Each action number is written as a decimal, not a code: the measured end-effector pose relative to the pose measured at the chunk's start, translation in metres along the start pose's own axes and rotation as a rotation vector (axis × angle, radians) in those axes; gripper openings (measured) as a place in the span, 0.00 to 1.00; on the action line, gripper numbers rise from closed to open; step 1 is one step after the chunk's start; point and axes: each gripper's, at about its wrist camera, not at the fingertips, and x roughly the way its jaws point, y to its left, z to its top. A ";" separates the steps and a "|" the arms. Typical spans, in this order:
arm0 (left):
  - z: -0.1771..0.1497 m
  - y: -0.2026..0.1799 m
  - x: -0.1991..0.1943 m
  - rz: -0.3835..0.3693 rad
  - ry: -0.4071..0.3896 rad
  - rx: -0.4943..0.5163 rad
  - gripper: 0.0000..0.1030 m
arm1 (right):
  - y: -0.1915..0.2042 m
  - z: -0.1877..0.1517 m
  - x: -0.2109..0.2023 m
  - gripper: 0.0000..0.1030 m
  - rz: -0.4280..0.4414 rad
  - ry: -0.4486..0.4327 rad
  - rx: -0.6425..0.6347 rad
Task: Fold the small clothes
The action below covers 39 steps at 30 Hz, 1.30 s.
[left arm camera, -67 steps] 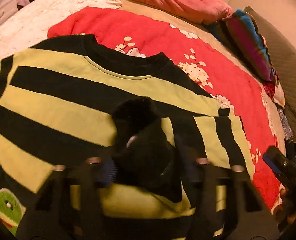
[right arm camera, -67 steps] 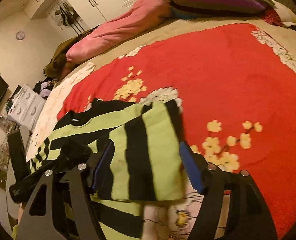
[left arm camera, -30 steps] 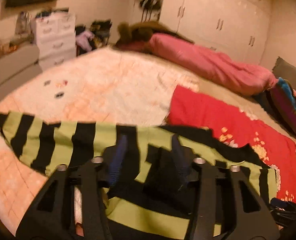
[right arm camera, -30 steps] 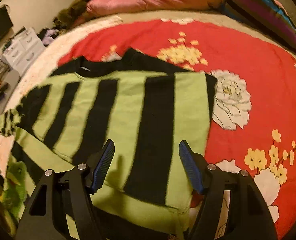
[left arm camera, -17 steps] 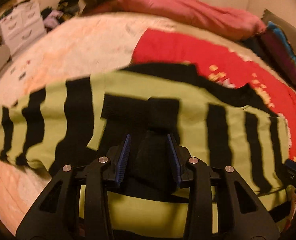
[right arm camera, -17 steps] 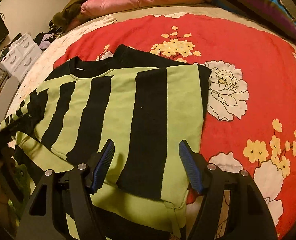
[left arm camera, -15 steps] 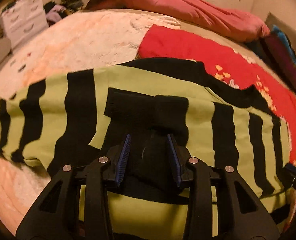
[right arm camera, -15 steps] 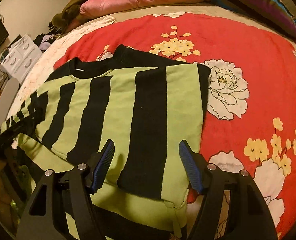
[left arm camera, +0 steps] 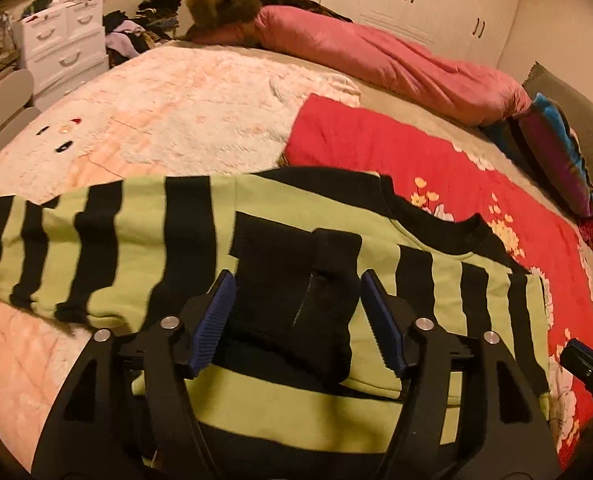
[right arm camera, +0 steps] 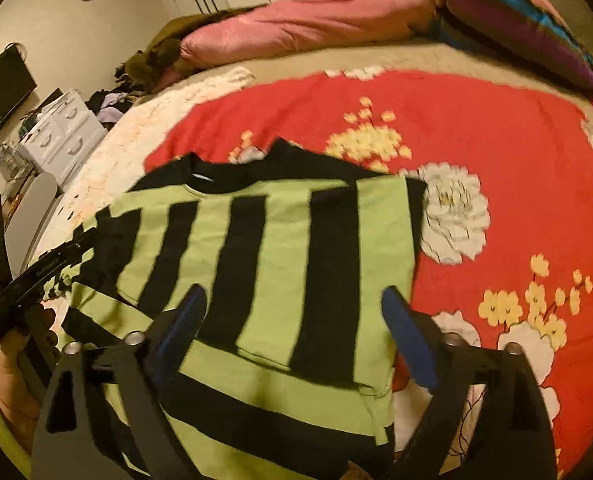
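A: Where does the striped sweatshirt (right arm camera: 272, 276) lie?

B: Flat on the bed, partly on the red floral blanket (right arm camera: 476, 152), collar toward the pillows, long axis running from hem to collar. Its right sleeve is folded across the chest; the black cuff (left arm camera: 296, 292) of the left sleeve rests on the body.

A: And the grippers?

B: The left gripper (left arm camera: 296, 322) is letting go: its jaws are opening, the cuff between the blue pads (left arm camera: 212, 322) but no longer pinched. The right gripper (right arm camera: 292, 328) is opening too, empty, above the hem.

A: Which is nearer the next fold?

B: Probably both: the hem lies just ahead of each, so lifting it toward the collar looks next.
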 end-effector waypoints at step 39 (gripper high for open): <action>-0.007 0.288 -0.070 0.215 -0.024 -0.581 0.91 | 0.199 -0.003 0.019 0.95 0.226 0.059 -0.360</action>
